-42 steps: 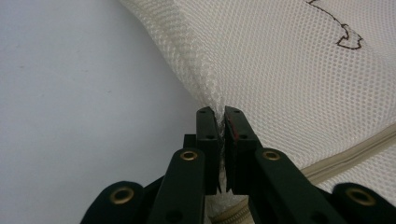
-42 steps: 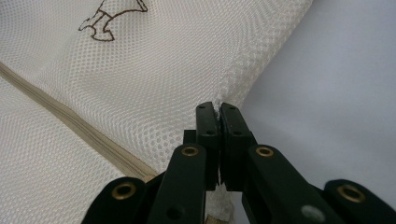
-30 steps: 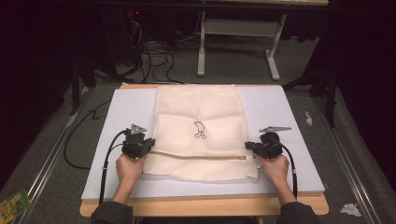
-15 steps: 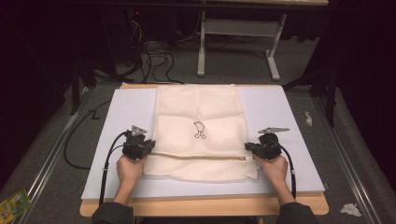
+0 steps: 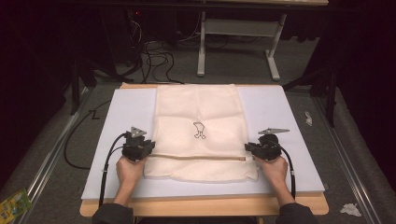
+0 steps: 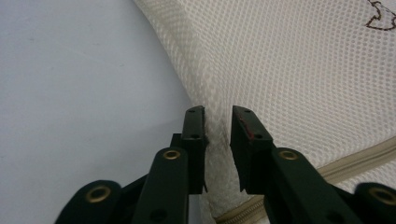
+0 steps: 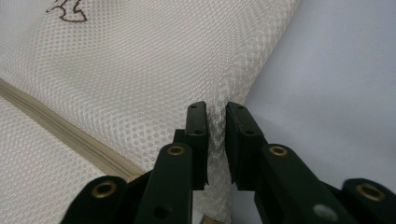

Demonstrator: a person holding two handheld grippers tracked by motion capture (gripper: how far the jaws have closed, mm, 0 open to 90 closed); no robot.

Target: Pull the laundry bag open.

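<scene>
While both hands rest at the near part of the table (image 5: 289, 112), the jaws of the left gripper (image 6: 218, 122) have just been opening: they now stand a little apart, with a raised ridge of cream mesh bag (image 6: 299, 74) standing in the gap between them. The fabric looks slack there, and I cannot tell for certain whether the pads are fully clear of it, though the grip reads as let go. The right gripper (image 7: 215, 119) mirrors this: its jaws have also just been opening, a narrow gap shows, and a pinched-up fold of the same mesh (image 7: 140, 79) stands between them, touching or nearly touching the pads.

Just behind each pair of jaws, on the inner side, runs the beige zipper band (image 7: 60, 128), crossing the bag from one gripper to the other. Beyond the tips the mesh lies flat on the pale blue mat (image 6: 79, 79), with a small brown embroidered outline (image 6: 380, 18) farther off.

From the high view, the left gripper (image 5: 138, 148) and right gripper (image 5: 261, 148) sit at the two side edges of the bag (image 5: 198, 105), level with the fold line near the zipper. Compared with a second ago, neither hand has shifted and the bag lies the same, so I judge this as a release after a fold has been laid down; the next move is likely a withdrawal without dragging the mesh.
</scene>
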